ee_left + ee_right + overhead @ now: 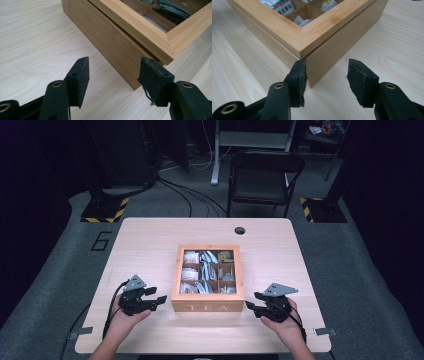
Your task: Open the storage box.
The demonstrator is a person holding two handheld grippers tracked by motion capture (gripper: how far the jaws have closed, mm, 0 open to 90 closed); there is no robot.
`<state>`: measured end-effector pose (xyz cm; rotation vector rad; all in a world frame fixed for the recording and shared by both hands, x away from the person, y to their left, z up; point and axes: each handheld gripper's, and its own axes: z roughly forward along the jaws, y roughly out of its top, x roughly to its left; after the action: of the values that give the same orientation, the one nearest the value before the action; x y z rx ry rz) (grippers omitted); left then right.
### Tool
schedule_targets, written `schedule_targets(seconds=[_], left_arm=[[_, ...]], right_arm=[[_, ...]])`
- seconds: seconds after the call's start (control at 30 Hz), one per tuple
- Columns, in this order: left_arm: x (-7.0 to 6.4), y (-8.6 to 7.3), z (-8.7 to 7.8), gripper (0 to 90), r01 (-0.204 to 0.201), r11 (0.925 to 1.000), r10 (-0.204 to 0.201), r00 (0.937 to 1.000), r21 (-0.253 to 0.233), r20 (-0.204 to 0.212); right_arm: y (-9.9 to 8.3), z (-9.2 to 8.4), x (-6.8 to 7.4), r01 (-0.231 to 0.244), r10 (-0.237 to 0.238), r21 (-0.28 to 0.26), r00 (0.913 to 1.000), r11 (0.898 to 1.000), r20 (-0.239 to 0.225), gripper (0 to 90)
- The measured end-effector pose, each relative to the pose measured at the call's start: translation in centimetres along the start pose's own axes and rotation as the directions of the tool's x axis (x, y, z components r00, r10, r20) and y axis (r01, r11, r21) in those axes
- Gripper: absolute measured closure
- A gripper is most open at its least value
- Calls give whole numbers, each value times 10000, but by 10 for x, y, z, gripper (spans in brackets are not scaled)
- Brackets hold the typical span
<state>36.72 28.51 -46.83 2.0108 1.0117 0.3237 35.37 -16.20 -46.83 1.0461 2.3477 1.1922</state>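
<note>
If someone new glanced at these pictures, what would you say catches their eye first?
Most likely the wooden tea box at the table's middle, marked TEA on its front, its lid framing compartments of tea bags. Next, the two black grippers flanking it: the left gripper and the right gripper, each open and aimed at a near corner of the box. Behind the table stands a dark folding chair.

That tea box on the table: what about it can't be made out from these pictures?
- Tea box: whether it has a hinge or clasp; the high view shows no back wall.
- Packets inside: labels too small in the high view, cut off by the top edge in both gripper views.
- Right gripper: whether one pad touches the box corner can't be told.
</note>
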Motion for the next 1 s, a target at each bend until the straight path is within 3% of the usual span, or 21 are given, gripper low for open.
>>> schedule_targets(seconds=[0.13,0.5,1.0], left_arm=[[-2,1,-1,414,1,10000,-1,10000,-80,57],[-7,3,-3,445,-48,9999,51,9996,-115,271],[-11,4,-3,468,-65,9998,74,9985,-178,545]], right_arm=[[0,0,3,10,-9,36,10000,10000,-49,492],[3,3,8,10,-14,-49,9972,10000,-753,533],[5,14,16,207,-200,106,9975,9997,-681,602]])
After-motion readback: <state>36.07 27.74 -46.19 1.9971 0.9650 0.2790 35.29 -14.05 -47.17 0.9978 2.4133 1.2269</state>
